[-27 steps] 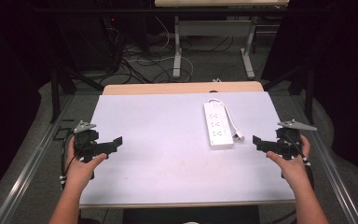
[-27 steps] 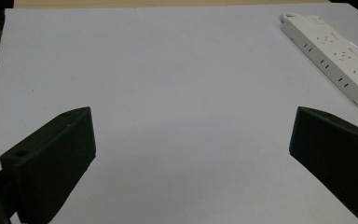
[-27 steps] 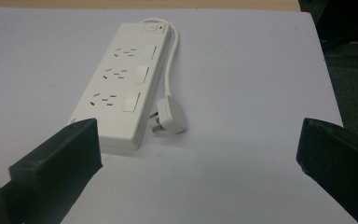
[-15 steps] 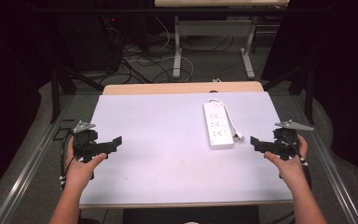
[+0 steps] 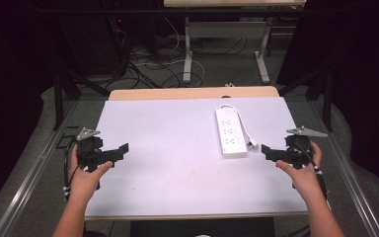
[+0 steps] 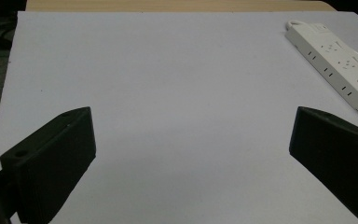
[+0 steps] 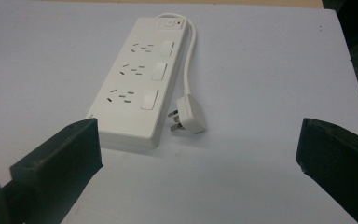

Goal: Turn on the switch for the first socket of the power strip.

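A white power strip [image 5: 231,132] [image 7: 135,79] [image 6: 335,60] with three sockets and switches lies on the right half of the white table top [image 5: 172,148]. Its short cord loops round to a white plug [image 7: 189,119] [image 5: 251,144] lying beside its right edge. My right gripper [image 5: 267,151] [image 7: 200,163] is held open just right of the strip's near end, jaws wide apart with nothing between them. My left gripper [image 5: 121,150] [image 6: 191,158] hovers open over the table's left edge, also with nothing in it, far from the strip.
The white board rests on a wooden table [image 5: 192,93]. Metal rails [image 5: 29,173] run along both sides. Behind the table stand desk legs [image 5: 187,49] and loose cables [image 5: 148,64] on the floor. Dark curtains close off both sides.
The right gripper has shifted slightly left, toward the power strip's near end. The left gripper has stayed where it was.
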{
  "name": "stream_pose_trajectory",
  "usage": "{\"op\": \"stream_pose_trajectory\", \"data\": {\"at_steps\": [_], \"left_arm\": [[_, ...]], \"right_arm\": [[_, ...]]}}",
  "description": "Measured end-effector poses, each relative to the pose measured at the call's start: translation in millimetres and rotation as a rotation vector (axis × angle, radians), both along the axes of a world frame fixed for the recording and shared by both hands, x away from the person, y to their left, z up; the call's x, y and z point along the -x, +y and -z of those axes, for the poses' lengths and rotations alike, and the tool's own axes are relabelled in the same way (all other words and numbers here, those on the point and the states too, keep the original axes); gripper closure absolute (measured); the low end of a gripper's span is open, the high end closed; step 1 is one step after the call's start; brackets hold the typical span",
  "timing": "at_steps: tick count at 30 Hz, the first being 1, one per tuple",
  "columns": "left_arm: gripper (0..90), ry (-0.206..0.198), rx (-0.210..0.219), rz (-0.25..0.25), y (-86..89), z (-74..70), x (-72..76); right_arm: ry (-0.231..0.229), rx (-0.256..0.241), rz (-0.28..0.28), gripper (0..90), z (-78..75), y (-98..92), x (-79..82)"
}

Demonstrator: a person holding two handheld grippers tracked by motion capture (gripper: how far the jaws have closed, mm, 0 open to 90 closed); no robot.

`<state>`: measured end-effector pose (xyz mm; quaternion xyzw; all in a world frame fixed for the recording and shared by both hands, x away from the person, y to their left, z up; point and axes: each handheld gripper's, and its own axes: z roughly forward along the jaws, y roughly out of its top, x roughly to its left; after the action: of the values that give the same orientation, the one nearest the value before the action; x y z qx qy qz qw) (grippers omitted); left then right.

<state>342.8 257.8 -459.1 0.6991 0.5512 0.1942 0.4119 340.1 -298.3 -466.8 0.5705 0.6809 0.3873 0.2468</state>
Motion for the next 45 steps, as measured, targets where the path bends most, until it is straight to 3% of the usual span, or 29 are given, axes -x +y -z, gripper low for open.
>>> {"op": "stream_pose_trajectory", "data": {"at_steps": [11, 30, 45], "left_arm": [[0.4, -0.008, 0.009, -0.002, 1.7, -2.1, 0.9], [0.4, -0.006, 0.008, -0.003, 2.5, -1.6, 0.3], [0.4, 0.004, 0.002, 0.001, 2.1, -1.4, 0.1]], "right_arm": [[0.032, 0.001, -0.04, 0.0, -9.4, 6.5, -13.3], [0.056, 0.037, -0.104, 5.3, -42.8, 18.8, -41.7], [0.104, 0.05, -0.082, 7.8, -68.2, 19.3, -71.3]]}}
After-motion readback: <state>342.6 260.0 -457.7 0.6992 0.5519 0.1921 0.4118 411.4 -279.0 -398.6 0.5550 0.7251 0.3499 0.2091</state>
